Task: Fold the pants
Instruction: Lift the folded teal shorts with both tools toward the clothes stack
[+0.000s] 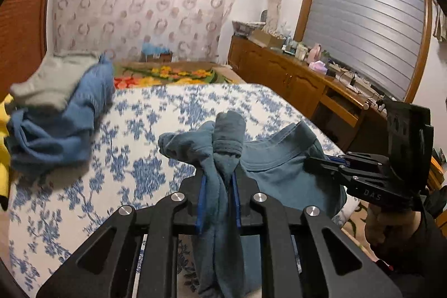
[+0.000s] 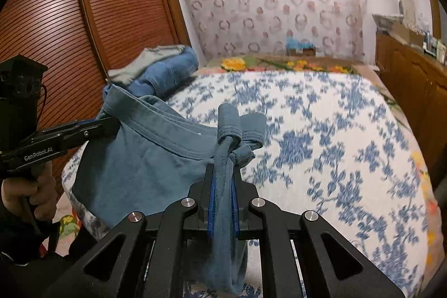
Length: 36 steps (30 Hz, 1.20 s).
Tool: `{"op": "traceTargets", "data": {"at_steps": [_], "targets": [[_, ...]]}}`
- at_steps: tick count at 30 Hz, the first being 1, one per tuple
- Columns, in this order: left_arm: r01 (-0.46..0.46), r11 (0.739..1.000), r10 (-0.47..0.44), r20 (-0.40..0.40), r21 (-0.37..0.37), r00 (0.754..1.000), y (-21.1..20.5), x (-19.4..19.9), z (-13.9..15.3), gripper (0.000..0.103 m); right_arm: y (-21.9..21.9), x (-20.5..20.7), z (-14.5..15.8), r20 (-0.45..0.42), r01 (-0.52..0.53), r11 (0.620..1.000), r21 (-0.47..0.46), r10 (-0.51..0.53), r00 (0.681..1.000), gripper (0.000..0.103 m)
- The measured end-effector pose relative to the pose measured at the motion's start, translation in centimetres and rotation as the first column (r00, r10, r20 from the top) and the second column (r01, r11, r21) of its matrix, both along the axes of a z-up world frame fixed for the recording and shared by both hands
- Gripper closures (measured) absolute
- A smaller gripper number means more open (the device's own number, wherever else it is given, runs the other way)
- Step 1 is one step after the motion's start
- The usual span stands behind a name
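We see bed [image 1: 139, 158] with blue-floral cover filling centre of both views. Clothes pile [image 1: 56, 116] upper left on bed. Teal pants [image 1: 279, 169] lifted above near bed edge, waistband stretched between our grippers. Left gripper [image 1: 218, 183] lower centre, angled down, fingers clamped on bunched waistband. Right gripper [image 2: 223, 183] likewise clamped on other end of waistband.
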<state>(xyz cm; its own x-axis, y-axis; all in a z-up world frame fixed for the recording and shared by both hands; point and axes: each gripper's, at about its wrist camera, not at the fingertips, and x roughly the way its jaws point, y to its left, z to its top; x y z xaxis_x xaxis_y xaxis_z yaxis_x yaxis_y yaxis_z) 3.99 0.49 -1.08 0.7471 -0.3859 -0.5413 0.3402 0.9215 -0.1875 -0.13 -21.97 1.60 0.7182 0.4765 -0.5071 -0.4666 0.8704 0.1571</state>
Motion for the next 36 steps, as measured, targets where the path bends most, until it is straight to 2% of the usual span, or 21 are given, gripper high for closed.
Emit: {"op": "traceTargets", "data": {"at_steps": [10, 17, 27, 36], "targets": [[0.001, 1.000, -0.002, 0.092, 0.008, 0.996, 0.2, 0.4, 3.9, 0.087, -0.8, -0.9, 3.7, 0.095, -0.011, 1.000, -0.011, 0.012, 0.995, 0.094], [-0.004, 1.000, 0.002, 0.108, 0.018, 0.994, 0.2, 1.6, 4.7, 0.087, -0.5, 0.0, 4.6, 0.121, -0.025, 1.000, -0.015, 0.026, 0.992, 0.094], [-0.034, 0.999, 0.033, 0.105, 0.008, 0.994, 1.4, 4.1, 4.8, 0.087, 0.4, 3.7, 4.9, 0.131, -0.050, 0.999, -0.020, 0.052, 0.990, 0.094], [-0.060, 0.998, 0.060, 0.100, 0.001, 0.993, 2.9, 6.9, 6.1, 0.087, 1.8, 8.7, 6.1, 0.124, -0.088, 0.996, -0.021, 0.090, 0.988, 0.094]]}}
